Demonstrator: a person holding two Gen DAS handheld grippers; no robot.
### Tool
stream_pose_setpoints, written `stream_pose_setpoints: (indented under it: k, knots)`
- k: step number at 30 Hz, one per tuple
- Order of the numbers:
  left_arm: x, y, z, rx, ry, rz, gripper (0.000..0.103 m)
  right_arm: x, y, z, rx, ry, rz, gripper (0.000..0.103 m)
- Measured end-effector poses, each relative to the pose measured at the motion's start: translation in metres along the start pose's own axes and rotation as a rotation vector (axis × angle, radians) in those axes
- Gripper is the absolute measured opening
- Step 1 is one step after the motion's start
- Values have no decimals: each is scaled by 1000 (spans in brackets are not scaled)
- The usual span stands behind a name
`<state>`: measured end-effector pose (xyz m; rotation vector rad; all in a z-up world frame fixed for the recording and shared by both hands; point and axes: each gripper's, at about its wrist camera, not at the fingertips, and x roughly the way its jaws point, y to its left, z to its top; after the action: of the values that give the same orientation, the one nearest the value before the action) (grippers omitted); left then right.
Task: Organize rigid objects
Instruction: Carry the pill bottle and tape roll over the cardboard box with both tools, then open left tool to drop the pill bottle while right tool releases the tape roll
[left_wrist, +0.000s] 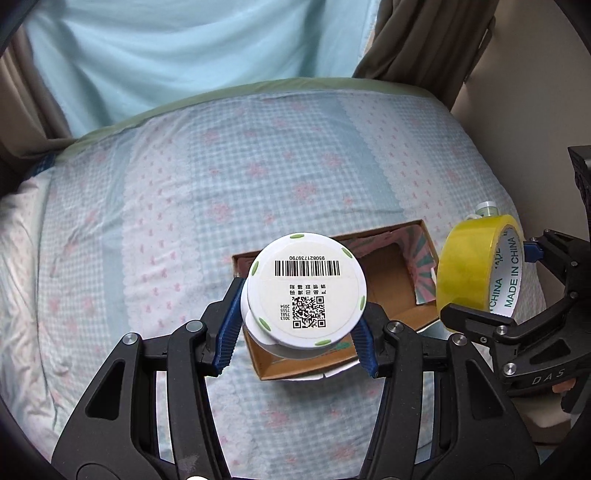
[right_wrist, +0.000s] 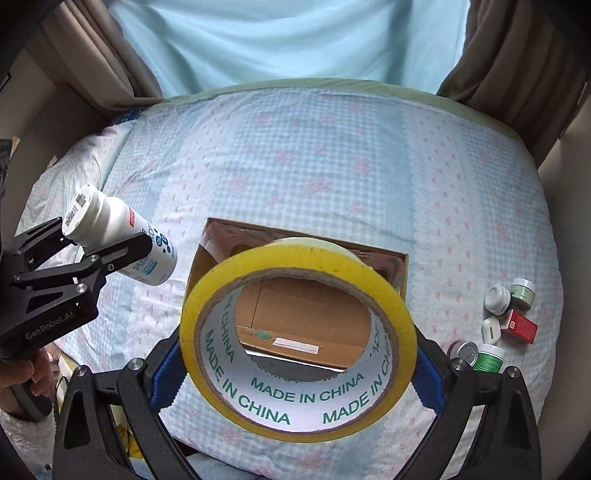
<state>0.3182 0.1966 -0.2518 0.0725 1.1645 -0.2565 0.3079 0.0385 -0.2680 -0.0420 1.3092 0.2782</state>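
Observation:
My left gripper (left_wrist: 297, 325) is shut on a white plastic bottle (left_wrist: 304, 290), its barcoded bottom toward the camera, held above the near end of an open cardboard box (left_wrist: 391, 280) on the bed. The bottle also shows in the right wrist view (right_wrist: 122, 240), left of the box (right_wrist: 306, 314). My right gripper (right_wrist: 295, 373) is shut on a yellow tape roll (right_wrist: 295, 343), held above the box, whose floor shows through the roll's hole. The roll also shows in the left wrist view (left_wrist: 480, 266), right of the box.
The bed has a blue checked sheet (right_wrist: 314, 166) with pink flowers. Several small jars and a red box (right_wrist: 521, 325) lie in a cluster at the right edge of the bed. A light blue curtain (left_wrist: 184, 55) hangs behind the bed.

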Motion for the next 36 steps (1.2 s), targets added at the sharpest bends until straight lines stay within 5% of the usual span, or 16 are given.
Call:
stream_pose_setpoints:
  k: [11, 21, 23, 24, 25, 36]
  knots:
    - [120, 1, -4, -67, 167, -21, 49, 127, -26, 6, -11, 200, 24, 99]
    - [173, -3, -5, -53, 253, -27, 49, 163, -49, 2, 67, 186, 64, 100]
    - [173, -7, -1, -18, 257, -4, 65, 168, -53, 2, 104, 195, 72, 103]
    - [173, -9, 1, -7, 257, 6, 96, 170, -55, 1, 117, 213, 72, 103]
    - [170, -9, 3, -2, 237, 13, 103, 173, -55, 1, 117, 224, 65, 103]
    - [166, -7, -3, 4, 247, 12, 103, 169, -60, -6, 114, 256, 61, 103]
